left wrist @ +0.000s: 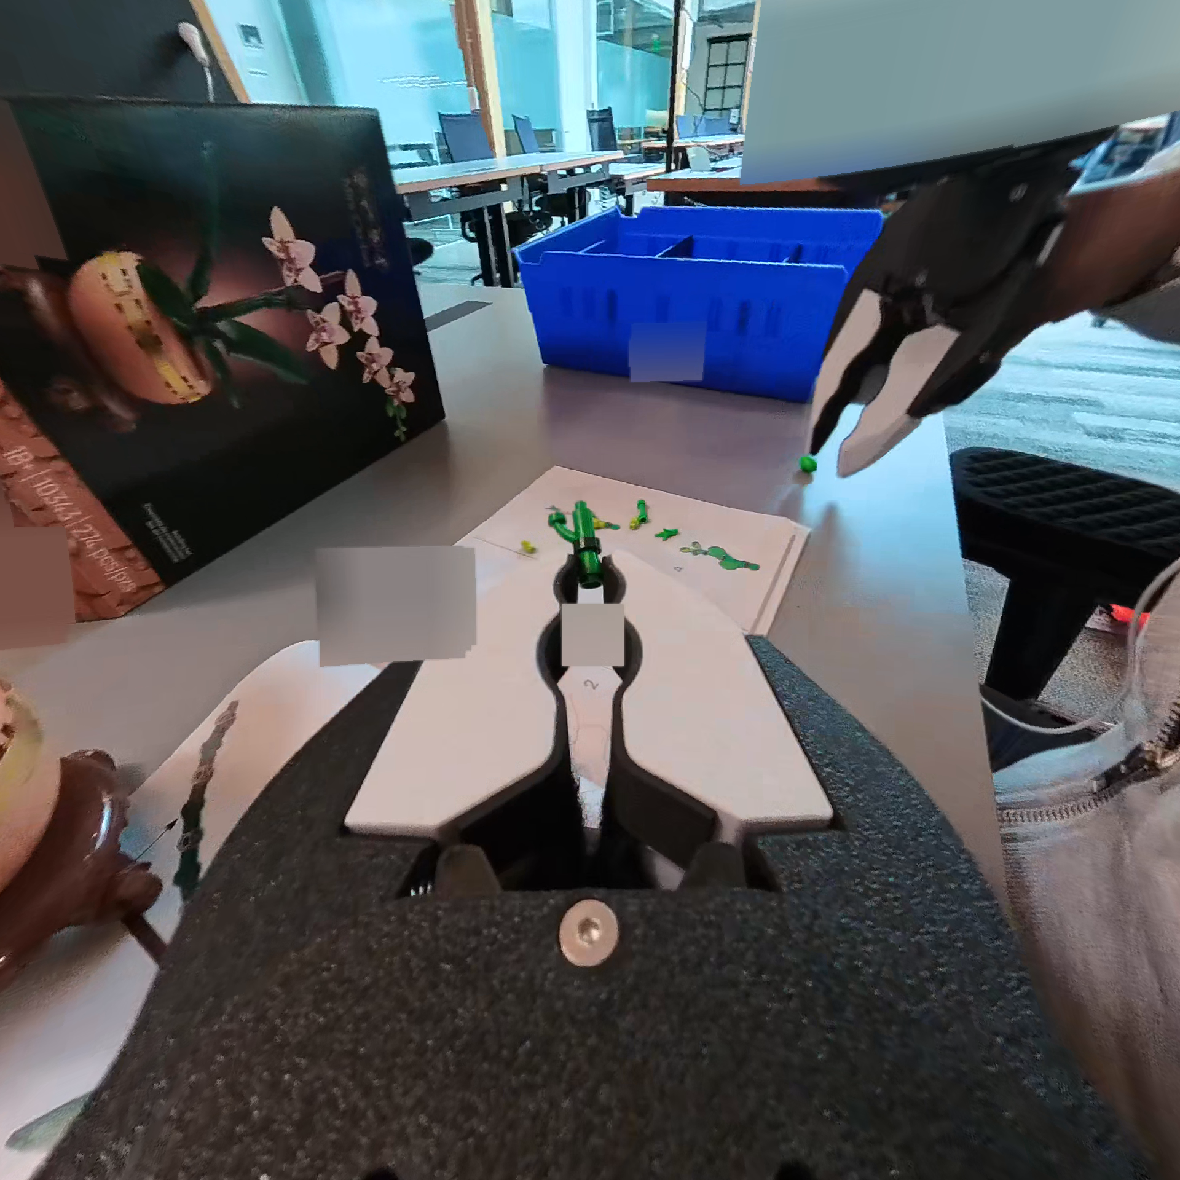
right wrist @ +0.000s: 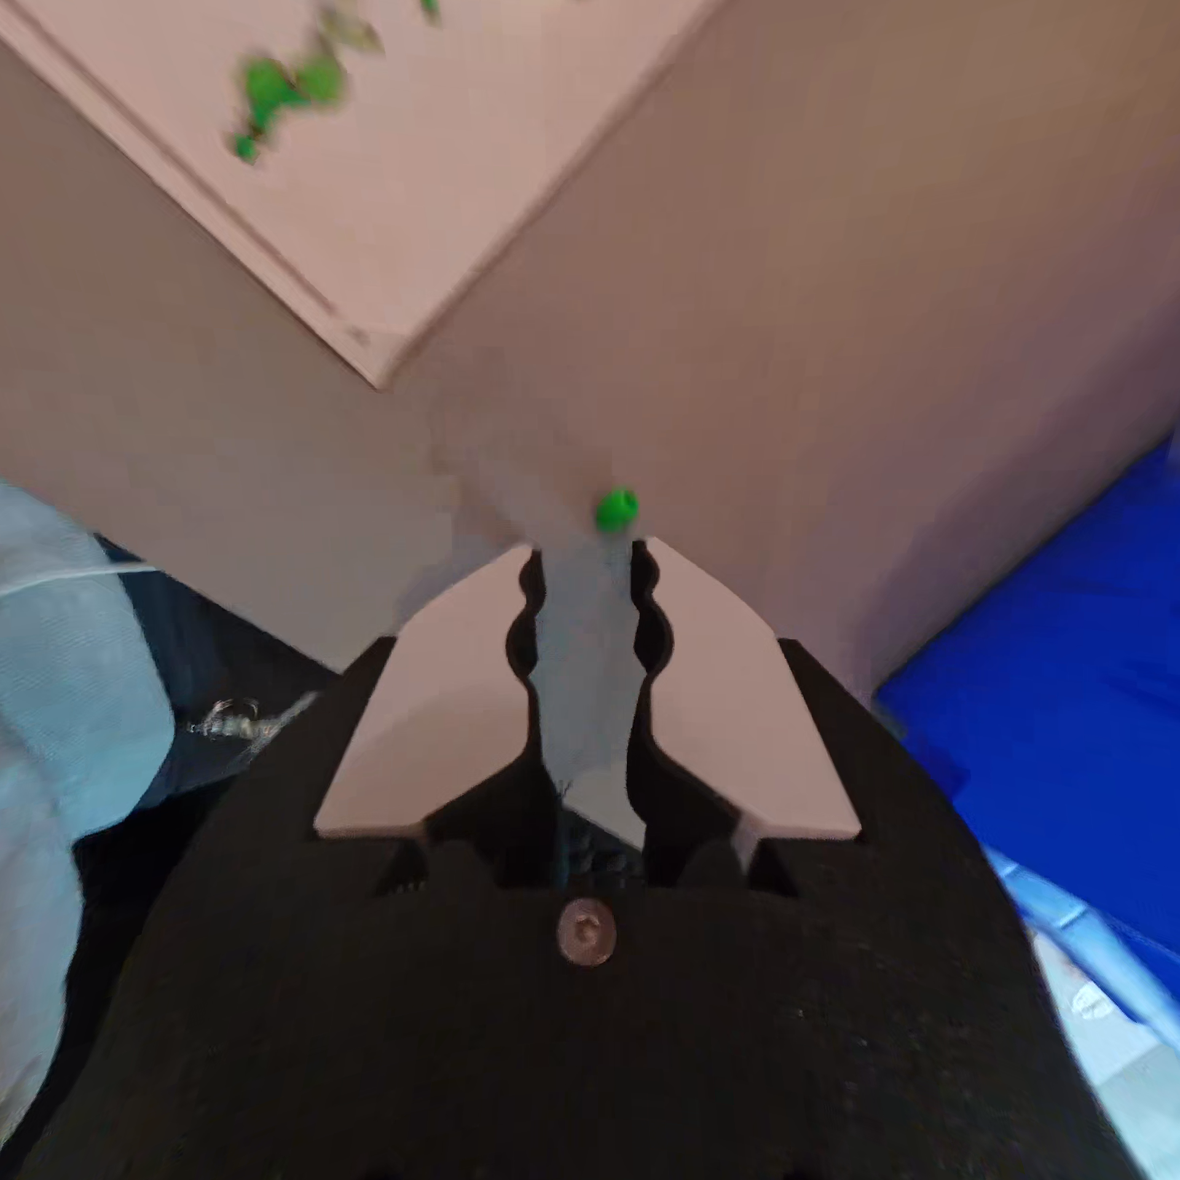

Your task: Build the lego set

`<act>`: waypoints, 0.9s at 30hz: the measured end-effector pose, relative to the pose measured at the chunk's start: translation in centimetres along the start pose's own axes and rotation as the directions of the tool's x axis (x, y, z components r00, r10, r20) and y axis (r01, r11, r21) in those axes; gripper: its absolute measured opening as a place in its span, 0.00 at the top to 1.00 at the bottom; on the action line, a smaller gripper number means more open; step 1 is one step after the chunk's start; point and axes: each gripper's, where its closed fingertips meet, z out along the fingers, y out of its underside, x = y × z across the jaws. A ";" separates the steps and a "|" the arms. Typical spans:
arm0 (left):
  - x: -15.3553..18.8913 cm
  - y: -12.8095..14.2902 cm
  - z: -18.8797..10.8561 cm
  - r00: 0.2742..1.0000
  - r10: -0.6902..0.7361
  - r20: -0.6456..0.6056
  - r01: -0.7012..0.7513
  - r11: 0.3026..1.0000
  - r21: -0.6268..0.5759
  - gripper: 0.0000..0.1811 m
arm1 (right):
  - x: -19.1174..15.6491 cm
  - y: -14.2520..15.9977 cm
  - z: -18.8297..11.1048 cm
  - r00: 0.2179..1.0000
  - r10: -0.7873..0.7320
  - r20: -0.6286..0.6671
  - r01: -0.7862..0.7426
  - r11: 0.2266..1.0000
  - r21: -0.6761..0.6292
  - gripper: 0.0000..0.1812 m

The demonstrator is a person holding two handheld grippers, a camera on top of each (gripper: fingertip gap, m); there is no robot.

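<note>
My left gripper (left wrist: 590, 568) is shut on a green stem piece (left wrist: 586, 543) and holds it over the open instruction booklet (left wrist: 753, 568). Small green and yellow pieces (left wrist: 640, 514) lie on the booklet page. My right gripper (right wrist: 586, 546) is open, tips down close to the table, just short of a small round green piece (right wrist: 616, 509). In the left wrist view the right gripper (left wrist: 830, 456) hovers over that same piece (left wrist: 808, 463) near the table's right edge. The right wrist view is blurred.
The dark set box (left wrist: 211, 332) with the orchid picture stands at the left. A blue bin (left wrist: 689, 300) sits at the back, and shows at the right in the right wrist view (right wrist: 1053, 670). A brown and cream built piece (left wrist: 57, 824) lies near left. A black chair (left wrist: 1073, 530) stands right of the table. There is about 25 centimetres between the tips of the two grippers.
</note>
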 end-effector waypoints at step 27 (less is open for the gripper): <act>0.8 -0.5 -0.2 0.999 -0.001 -0.051 0.004 0.999 0.054 0.97 | 3.5 -8.9 2.7 0.974 0.219 0.066 -0.220 0.823 0.524 0.95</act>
